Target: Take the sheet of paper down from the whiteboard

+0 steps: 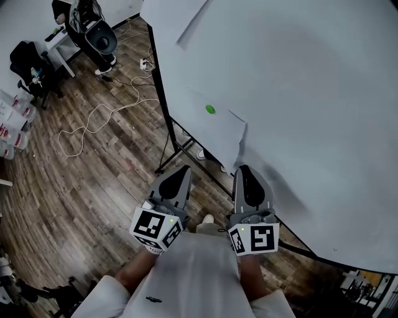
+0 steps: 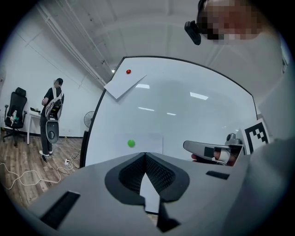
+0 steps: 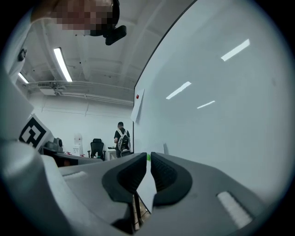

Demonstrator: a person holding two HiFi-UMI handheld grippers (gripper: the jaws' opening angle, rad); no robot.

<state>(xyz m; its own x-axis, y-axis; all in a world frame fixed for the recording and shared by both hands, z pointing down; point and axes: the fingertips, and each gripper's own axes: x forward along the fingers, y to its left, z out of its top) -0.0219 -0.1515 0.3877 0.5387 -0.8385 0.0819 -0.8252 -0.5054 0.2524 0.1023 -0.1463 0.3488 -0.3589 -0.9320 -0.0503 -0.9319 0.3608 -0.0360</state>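
Note:
A white sheet of paper (image 1: 208,130) (image 2: 144,140) hangs on the big whiteboard (image 1: 311,93), pinned by a green magnet (image 1: 210,109) (image 2: 131,143) (image 3: 148,157). Both grippers are held level and point at the board's lower part. My left gripper (image 1: 185,168) (image 2: 145,154) is shut and empty, just short of the board below the sheet. My right gripper (image 1: 241,168) (image 3: 148,154) has its jaws together, with only a hairline slit. Its tip is at the sheet's lower right corner, whose edge curls off the board. I cannot tell if it touches the sheet.
A second sheet (image 1: 174,18) (image 2: 122,85) hangs higher up under a red magnet (image 2: 128,72). The board's black stand legs (image 1: 180,146) reach onto the wood floor. A white cable (image 1: 99,115) lies there. A person (image 1: 93,31) and an office chair (image 1: 28,65) are far left.

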